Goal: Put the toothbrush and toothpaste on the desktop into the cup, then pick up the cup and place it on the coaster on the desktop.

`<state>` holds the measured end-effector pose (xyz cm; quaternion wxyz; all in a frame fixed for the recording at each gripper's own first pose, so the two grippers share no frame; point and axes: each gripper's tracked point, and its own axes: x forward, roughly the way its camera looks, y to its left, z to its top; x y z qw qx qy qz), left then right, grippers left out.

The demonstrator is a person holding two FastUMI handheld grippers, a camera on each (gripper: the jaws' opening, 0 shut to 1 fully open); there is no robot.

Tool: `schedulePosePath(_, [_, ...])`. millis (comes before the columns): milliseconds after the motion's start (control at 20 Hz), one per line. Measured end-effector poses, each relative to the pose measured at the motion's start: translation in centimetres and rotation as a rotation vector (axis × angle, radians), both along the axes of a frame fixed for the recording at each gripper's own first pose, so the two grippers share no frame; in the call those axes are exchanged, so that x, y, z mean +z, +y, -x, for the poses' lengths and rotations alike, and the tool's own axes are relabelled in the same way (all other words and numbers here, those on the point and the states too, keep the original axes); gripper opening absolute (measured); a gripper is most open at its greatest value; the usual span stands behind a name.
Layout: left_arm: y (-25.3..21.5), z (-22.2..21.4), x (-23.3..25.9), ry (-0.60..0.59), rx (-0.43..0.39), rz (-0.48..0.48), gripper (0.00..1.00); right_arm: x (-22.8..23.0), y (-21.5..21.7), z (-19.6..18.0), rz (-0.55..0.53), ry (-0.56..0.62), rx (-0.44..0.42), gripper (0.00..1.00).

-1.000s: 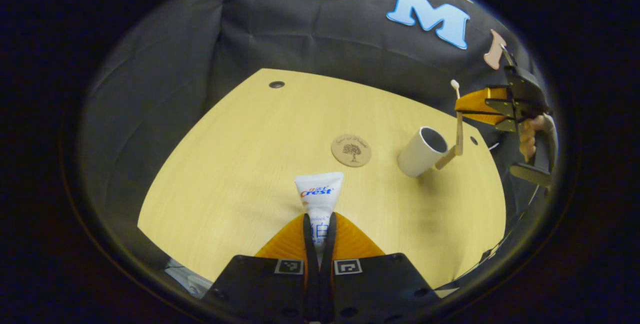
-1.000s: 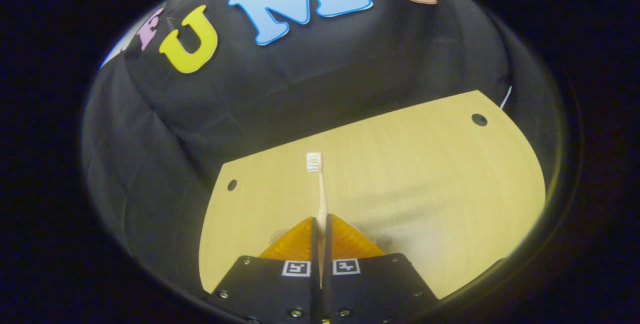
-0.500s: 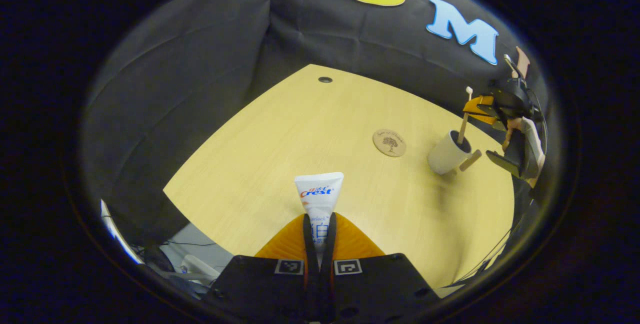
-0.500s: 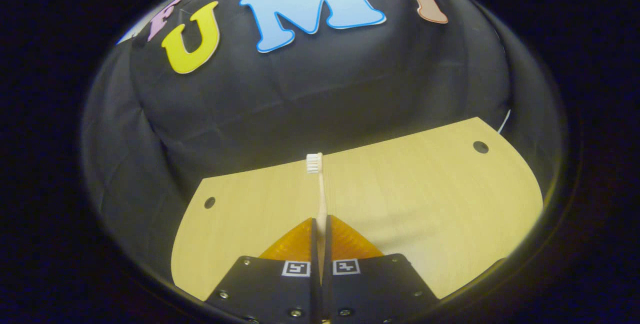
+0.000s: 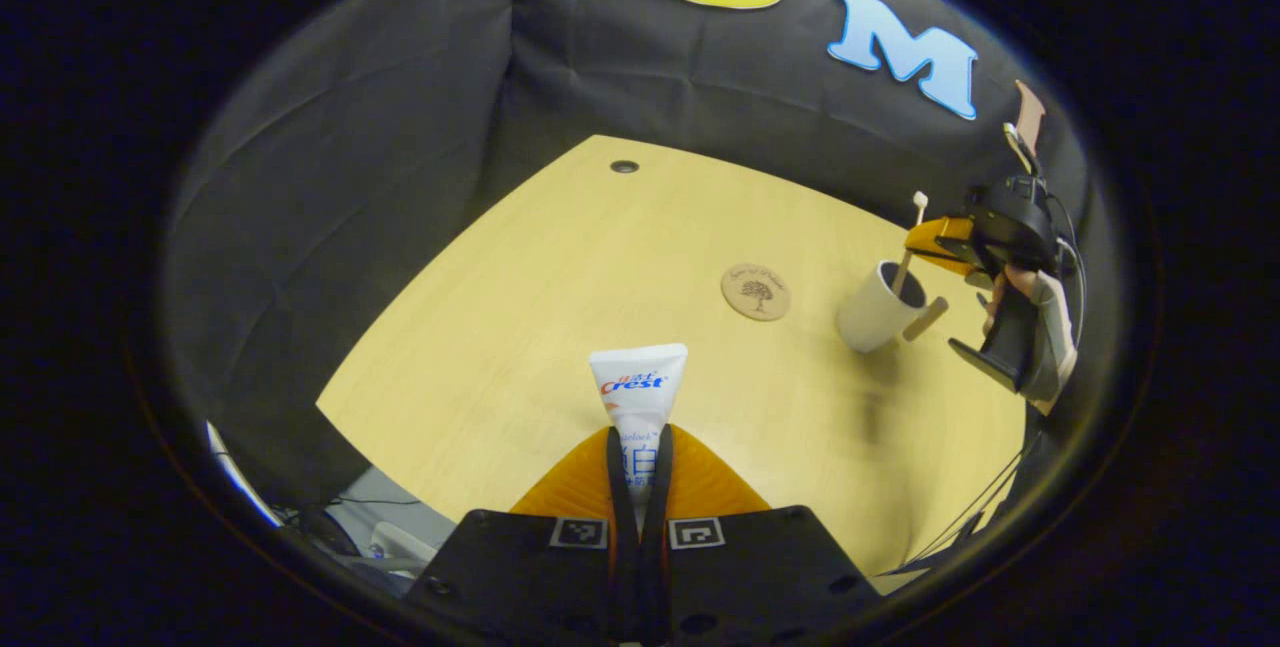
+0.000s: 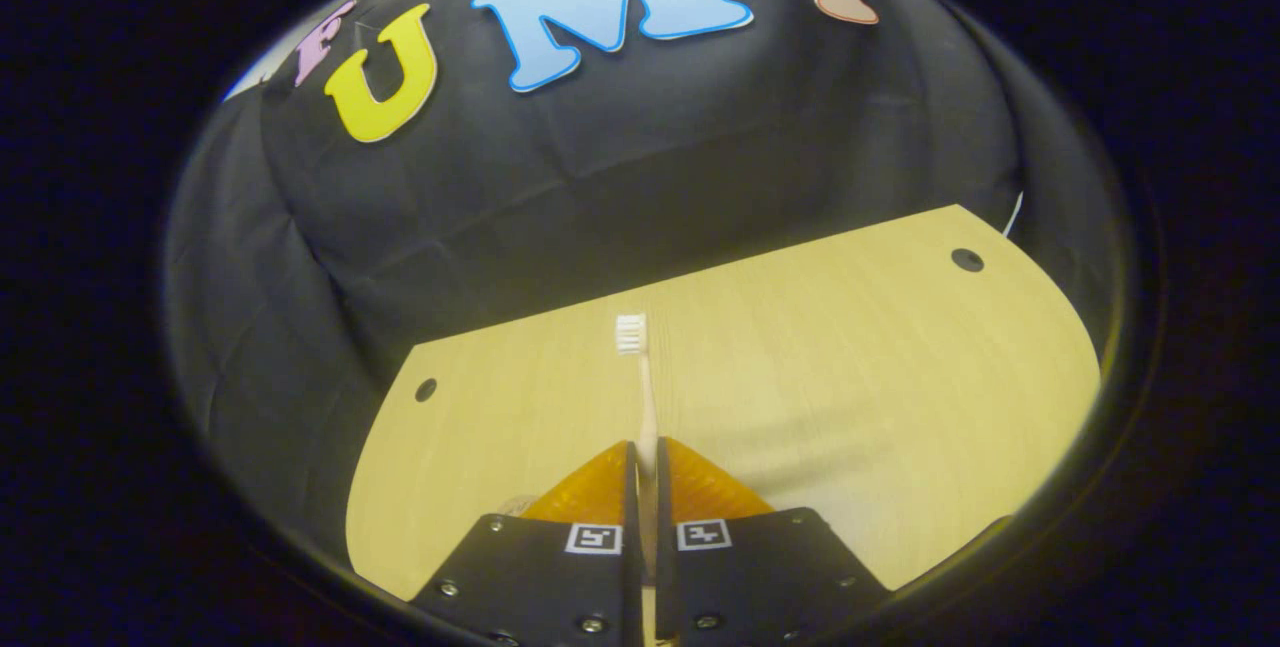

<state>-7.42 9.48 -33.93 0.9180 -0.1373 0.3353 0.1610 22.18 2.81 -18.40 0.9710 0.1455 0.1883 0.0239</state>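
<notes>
Holding the toothpaste [image 5: 638, 397] tight, my left tool [image 5: 638, 467] is pinched shut on the tube above the tabletop [image 5: 560, 307]. Farther off lies the round coaster [image 5: 756, 291], and past it stands the cup [image 5: 874, 307]. My right tool [image 6: 646, 462] is squeezed on the toothbrush [image 6: 642, 387], whose lower end dips into the cup.

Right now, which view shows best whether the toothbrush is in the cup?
The left gripper view: the toothbrush has its lower end inside the cup, held by the right gripper. The right gripper view shows the brush head and handle against the desk.
</notes>
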Motion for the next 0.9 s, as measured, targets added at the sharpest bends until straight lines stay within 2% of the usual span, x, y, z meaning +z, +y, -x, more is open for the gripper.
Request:
schedulePosePath(100, [-0.9,-0.9,0.6,-0.013,-0.033,-0.021,0.06,0.6,-0.3,0.9,0.020,-0.020,0.011,0.07])
schedulePosePath(150, [-1.3,-1.7,1.0,-0.021,-0.053,-0.029,0.08,0.8,-0.2,1.5,0.025,-0.023,0.017,0.24])
schedulePosePath(250, [-2.3,-3.7,1.9,-0.039,-0.099,-0.029,0.08,1.1,-0.1,2.7,0.010,-0.014,0.032,0.21])
schedulePosePath(350, [-3.0,-6.0,3.1,-0.068,-0.144,-0.043,0.08,1.5,-0.3,4.2,-0.005,-0.016,0.042,0.33])
schedulePosePath(500, [-4.3,-9.8,6.4,-0.159,-0.226,-0.050,0.07,2.4,-1.4,6.6,-0.016,-0.023,0.071,0.36])
schedulePosePath(550, [-5.0,-11.2,7.7,-0.195,-0.257,-0.031,0.07,2.9,-2.5,7.5,-0.017,-0.029,0.063,0.49])
schedulePosePath(750, [-8.7,-17.0,11.8,-0.313,-0.404,0.070,0.08,3.4,-7.4,11.1,-0.019,-0.034,-0.017,0.49])
schedulePosePath(900, [-10.9,-20.5,13.2,-0.365,-0.467,0.105,0.07,2.2,-10.6,14.2,-0.044,-0.011,-0.091,0.49])
